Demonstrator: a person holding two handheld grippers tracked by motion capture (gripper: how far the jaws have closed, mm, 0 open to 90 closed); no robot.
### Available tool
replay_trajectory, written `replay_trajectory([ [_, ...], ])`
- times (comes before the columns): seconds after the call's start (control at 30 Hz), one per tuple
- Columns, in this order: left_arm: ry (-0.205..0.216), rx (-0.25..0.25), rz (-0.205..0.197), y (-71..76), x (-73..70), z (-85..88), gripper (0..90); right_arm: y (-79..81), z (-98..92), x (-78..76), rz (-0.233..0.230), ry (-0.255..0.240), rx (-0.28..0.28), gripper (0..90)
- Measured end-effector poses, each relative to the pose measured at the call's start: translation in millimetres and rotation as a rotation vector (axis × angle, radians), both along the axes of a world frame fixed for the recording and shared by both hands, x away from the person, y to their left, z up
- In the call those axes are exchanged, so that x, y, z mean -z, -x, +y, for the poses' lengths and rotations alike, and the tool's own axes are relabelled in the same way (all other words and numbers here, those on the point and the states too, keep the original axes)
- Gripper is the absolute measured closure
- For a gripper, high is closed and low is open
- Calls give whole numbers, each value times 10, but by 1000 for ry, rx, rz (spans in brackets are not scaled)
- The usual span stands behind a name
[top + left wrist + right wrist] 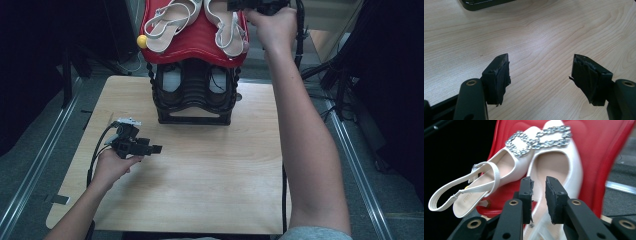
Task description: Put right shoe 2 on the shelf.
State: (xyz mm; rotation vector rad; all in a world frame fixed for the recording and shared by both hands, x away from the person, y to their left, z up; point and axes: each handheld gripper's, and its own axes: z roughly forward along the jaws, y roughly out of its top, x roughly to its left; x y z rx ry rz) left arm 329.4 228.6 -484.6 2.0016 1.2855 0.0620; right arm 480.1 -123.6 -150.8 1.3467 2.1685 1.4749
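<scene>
On the red shelf: two white shoes (506, 173) lie side by side, buckles touching at the toes.
Rack (194, 92): black, standing at the far edge of the table (200, 185); the red shelf (192, 47) is its top tier, and dark shoes sit on the tier beneath.
Right shoe (556, 170): directly beyond the fingers of the right gripper (539, 183); heel end and strap pass under and between the fingers, strap blurred.
Left shoe (167, 22): beside the right gripper's fingers, to their left in the right gripper view; its slingback strap hangs over the shelf edge.
Right gripper state: released; fingers stand a narrow gap apart, pads pressing on nothing; contact with the strap below cannot be told.
Right gripper position: in the high view it (255, 5) is held above the shelf's far right corner.
Left gripper (540, 70): released; fingers spread wide, bare table between them.
Left gripper position: low over the table's near left part (155, 149), well apart from both shoes; rack base just beyond its fingers.
Yellow ball (142, 41): at the shelf's left edge, beside the left shoe.
</scene>
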Motion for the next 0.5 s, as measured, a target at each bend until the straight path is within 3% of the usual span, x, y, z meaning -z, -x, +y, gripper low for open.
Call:
replay_trajectory([
  [0.2,4,-3,1,-6,2,13,311,16,-265,101,5,-21,29,760],
  [0.5,9,-13,-3,-8,3,20,311,16,-557,413,16,-9,68,759],
])
